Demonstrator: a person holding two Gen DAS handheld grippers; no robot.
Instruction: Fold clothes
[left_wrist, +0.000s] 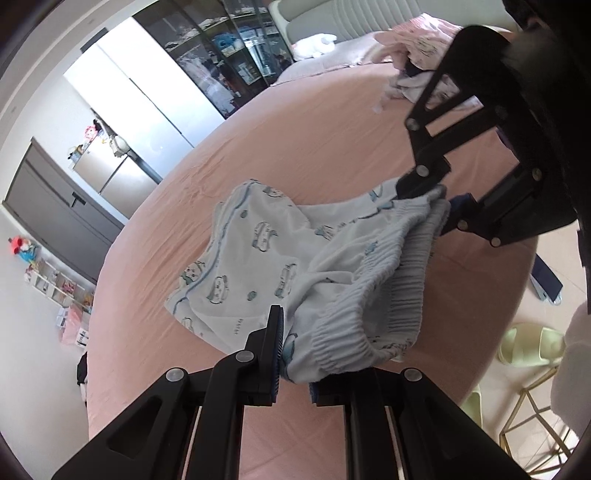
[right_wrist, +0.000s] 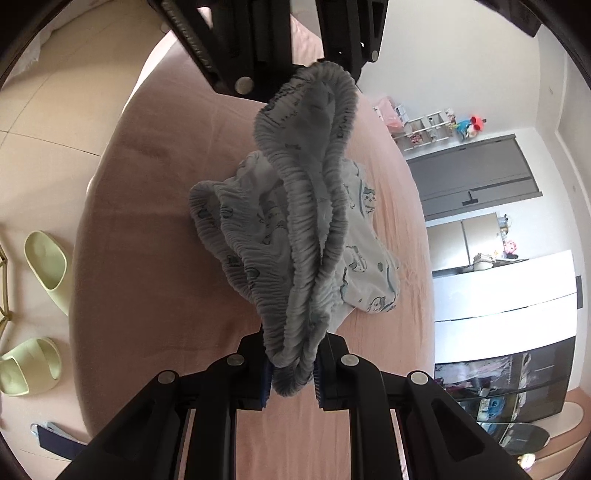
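A pair of white children's shorts (left_wrist: 258, 254) with blue cartoon prints and a ribbed elastic waistband lies partly on the pink bed (left_wrist: 303, 147). My left gripper (left_wrist: 295, 354) is shut on one end of the waistband. My right gripper (left_wrist: 432, 195) is shut on the other end, across the shorts from the left one. In the right wrist view the waistband (right_wrist: 306, 229) hangs stretched between my right gripper (right_wrist: 291, 373) and my left gripper (right_wrist: 314, 70), with the legs resting on the bed (right_wrist: 147, 258).
More crumpled clothes (left_wrist: 417, 70) lie at the far end of the bed, near a white plush toy (left_wrist: 317, 44). Green slippers (right_wrist: 37, 295) sit on the floor beside the bed. A gold wire stand (left_wrist: 532, 424) stands by the bed edge.
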